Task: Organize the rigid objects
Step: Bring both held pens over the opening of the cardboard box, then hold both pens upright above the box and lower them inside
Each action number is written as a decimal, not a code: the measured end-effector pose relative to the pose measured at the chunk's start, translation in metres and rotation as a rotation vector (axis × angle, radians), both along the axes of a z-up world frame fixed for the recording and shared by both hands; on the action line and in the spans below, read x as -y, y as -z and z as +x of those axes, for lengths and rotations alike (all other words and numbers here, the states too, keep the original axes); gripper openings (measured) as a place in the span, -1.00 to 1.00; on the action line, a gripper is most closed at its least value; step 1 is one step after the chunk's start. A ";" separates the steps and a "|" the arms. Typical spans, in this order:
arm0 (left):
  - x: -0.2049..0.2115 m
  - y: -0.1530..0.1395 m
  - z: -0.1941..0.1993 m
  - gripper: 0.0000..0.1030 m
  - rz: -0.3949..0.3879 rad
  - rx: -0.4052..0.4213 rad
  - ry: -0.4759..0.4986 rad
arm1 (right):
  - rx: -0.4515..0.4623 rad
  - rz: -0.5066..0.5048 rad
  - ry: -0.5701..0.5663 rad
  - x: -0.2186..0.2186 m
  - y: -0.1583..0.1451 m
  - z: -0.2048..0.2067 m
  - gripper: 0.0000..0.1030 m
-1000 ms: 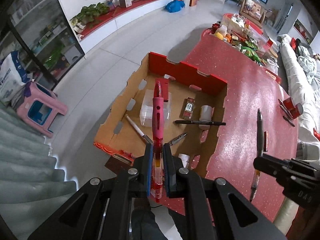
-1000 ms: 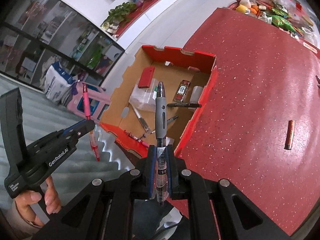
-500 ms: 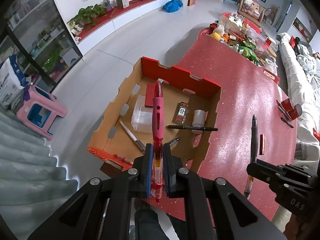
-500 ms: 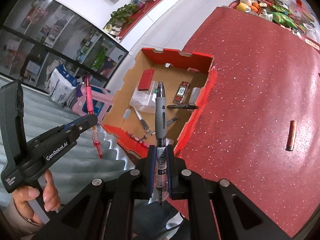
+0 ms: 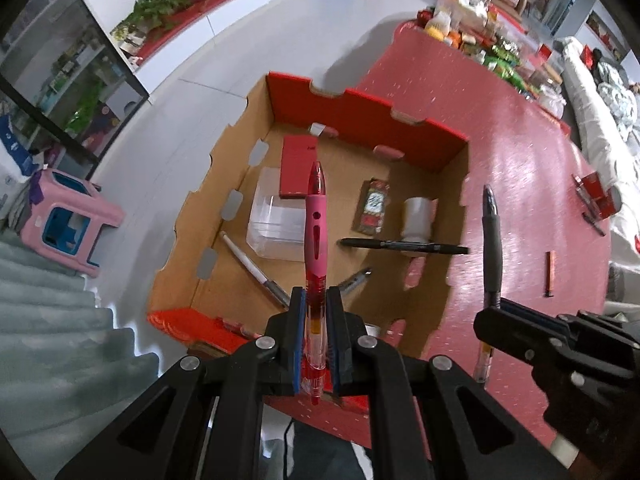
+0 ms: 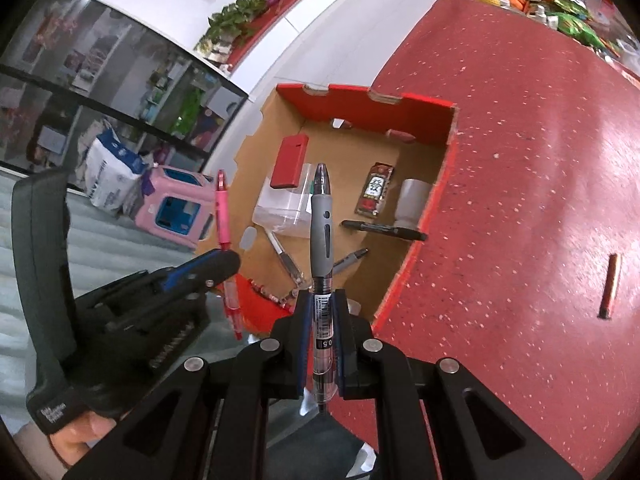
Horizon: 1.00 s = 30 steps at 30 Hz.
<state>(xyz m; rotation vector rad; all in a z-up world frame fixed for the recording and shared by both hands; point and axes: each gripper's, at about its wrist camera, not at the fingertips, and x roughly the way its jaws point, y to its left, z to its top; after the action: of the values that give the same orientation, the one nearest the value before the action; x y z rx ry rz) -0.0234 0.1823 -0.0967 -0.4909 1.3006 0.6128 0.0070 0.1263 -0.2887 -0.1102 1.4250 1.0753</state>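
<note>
My left gripper (image 5: 315, 312) is shut on a pink and red pen (image 5: 315, 232) that points forward over the open cardboard box (image 5: 360, 108). My right gripper (image 6: 322, 312) is shut on a grey pen (image 6: 321, 224), also held above the box's near edge. Each gripper shows in the other's view: the right one (image 5: 490, 314) with its grey pen (image 5: 491, 240), the left one (image 6: 222, 258) with its pink pen (image 6: 222, 212). The box (image 6: 360, 100) holds a black marker (image 5: 400, 245), two other pens, a red case (image 5: 298, 168), a clear container (image 5: 276, 224), a small packet (image 5: 372, 210) and a grey cup (image 5: 418, 216).
The box sits at the left edge of a red speckled table (image 6: 520, 160). A brown stick (image 6: 610, 284) lies on the table to the right. Food packets crowd the far end (image 5: 492, 48). A pink stool (image 5: 64, 224) stands on the floor at left.
Both grippers, still holding their pens, have drawn closer to the box and to each other; the box looks larger in both views. Contents of the box have not moved.
</note>
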 end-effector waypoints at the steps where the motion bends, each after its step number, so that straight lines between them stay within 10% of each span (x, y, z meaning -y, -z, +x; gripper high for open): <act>1: -0.003 0.006 0.000 -0.80 -0.006 -0.009 0.002 | 0.003 -0.016 0.003 -0.007 0.004 -0.001 -0.79; 30: -0.045 0.047 0.006 -0.80 -0.046 -0.016 0.149 | 0.061 -0.146 0.139 -0.056 0.028 -0.014 -0.79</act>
<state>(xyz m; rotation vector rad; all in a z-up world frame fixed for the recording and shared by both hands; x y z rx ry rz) -0.0178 0.2277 -0.1437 -0.4227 1.3552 0.4641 -0.0066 0.1822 -0.3166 -0.1457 1.4332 0.8479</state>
